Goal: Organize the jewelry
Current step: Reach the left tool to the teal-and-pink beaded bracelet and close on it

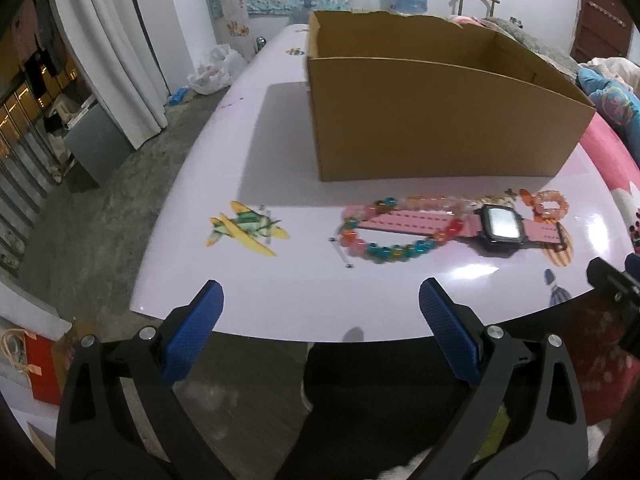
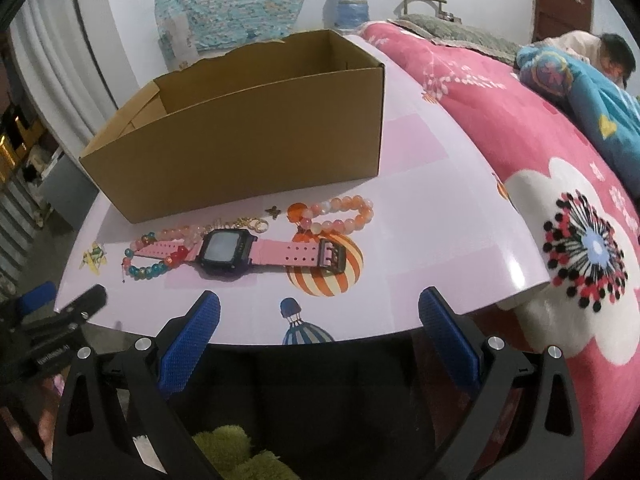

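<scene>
Pale table [image 2: 440, 200] carries the watch [image 2: 224, 250] lengthwise across both views, before the cardboard box [image 2: 248, 148]. Right gripper [image 2: 319, 312] sits nearer it than left gripper [image 1: 321, 300]; both jaws spread, empty.

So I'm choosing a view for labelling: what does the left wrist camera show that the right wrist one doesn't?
Only the left wrist view: the curtain, the floor, a full airplane print. Only the right wrist view: the quilt's flower, a person lying on the bed, the bracelet clearly. Both: box, watch, beaded strand, jug; left gripper and right gripper open.
</scene>
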`<action>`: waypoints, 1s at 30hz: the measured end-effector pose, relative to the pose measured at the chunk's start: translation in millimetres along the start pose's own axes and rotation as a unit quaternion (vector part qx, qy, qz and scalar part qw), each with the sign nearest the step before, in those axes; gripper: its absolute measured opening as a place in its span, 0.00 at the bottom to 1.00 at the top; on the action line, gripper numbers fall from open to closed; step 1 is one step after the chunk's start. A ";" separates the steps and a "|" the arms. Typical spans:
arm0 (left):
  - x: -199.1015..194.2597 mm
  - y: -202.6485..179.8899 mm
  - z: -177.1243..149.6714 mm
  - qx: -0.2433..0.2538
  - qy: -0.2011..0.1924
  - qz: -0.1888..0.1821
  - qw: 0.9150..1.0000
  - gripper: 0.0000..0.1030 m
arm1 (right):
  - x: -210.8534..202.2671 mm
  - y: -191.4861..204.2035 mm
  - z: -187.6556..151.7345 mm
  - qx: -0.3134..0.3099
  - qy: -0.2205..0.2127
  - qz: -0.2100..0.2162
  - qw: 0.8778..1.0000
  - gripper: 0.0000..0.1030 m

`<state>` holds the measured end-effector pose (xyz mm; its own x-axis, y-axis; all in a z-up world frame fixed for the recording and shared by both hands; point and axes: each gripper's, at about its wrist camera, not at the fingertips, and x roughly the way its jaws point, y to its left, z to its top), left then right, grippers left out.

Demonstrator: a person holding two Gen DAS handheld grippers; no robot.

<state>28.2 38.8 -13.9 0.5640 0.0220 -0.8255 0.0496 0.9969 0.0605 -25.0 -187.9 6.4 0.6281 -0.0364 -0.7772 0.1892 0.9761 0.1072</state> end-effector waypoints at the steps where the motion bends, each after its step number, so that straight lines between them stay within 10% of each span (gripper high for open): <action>1: 0.4 3.9 -0.1 -0.001 0.000 -0.005 1.000 0.92 | 0.6 0.7 0.0 -0.003 0.000 0.000 1.000 0.94; 13: 15.4 26.5 8.8 0.023 -0.052 -0.120 0.991 0.92 | 13.3 20.6 25.9 -0.016 0.002 0.062 0.998 0.93; 21: 29.6 21.7 25.3 0.032 -0.048 -0.147 0.987 0.92 | 35.1 58.4 53.2 -0.036 0.016 0.137 0.990 0.65; 30: 40.9 7.6 25.9 0.070 -0.020 -0.148 0.986 0.44 | 73.1 85.8 69.6 -0.070 0.084 0.187 0.976 0.43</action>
<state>73.0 45.3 -32.6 0.5402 -0.2740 -0.7957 0.3293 0.9389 -0.0997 89.7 -121.7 1.9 0.4995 0.3528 -0.7912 -0.1417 0.9343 0.3272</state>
